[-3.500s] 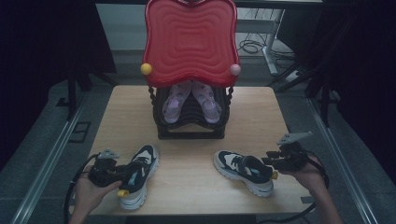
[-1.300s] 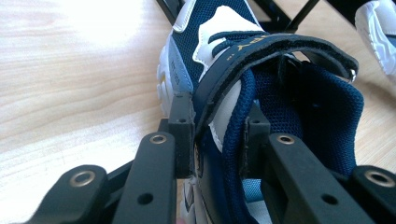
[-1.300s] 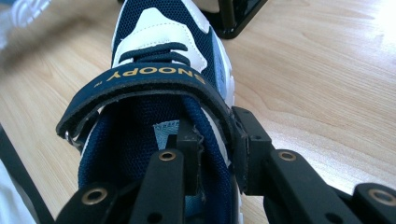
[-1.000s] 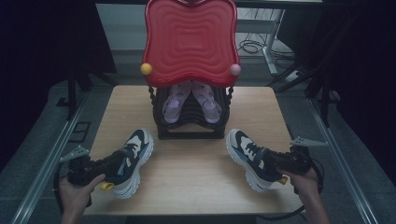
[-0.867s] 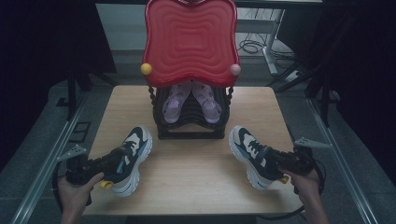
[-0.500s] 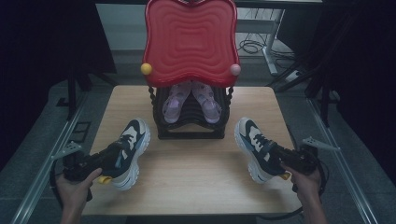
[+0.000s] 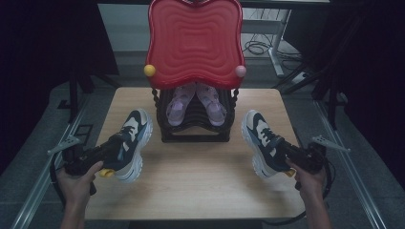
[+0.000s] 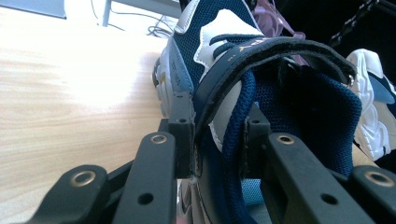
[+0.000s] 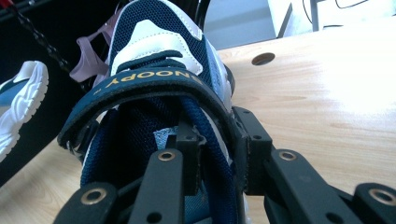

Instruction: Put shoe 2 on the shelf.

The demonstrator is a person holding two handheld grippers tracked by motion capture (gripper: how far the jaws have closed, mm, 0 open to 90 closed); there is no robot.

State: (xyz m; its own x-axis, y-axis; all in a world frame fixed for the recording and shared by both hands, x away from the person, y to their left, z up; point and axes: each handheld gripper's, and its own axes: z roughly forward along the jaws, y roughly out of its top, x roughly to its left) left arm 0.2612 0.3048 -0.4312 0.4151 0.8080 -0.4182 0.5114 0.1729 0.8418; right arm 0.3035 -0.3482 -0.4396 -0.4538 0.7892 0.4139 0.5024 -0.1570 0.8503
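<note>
Left hand-held gripper [image 7: 114,151] clamps the collar of the left sneaker [image 7: 132,141] on the tabletop [image 7: 200,176], left of the black rack [image 7: 196,119]; right hand-held gripper [image 7: 282,153] likewise pinches the right sneaker [image 7: 260,140]. Such thin collar grips could slip, dropping either shoe.

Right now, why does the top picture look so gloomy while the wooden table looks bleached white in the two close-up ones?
High view: dim, the room around the light wooden table nearly black, yet the glossy red wavy panel shows clearly. Left gripper view: glare whitens the tabletop beside the navy-and-white sneaker; the nearest black jaws look soft. Right gripper view: similar glare at the right of the other navy-and-white sneaker, its gold strap lettering sharp.
</note>
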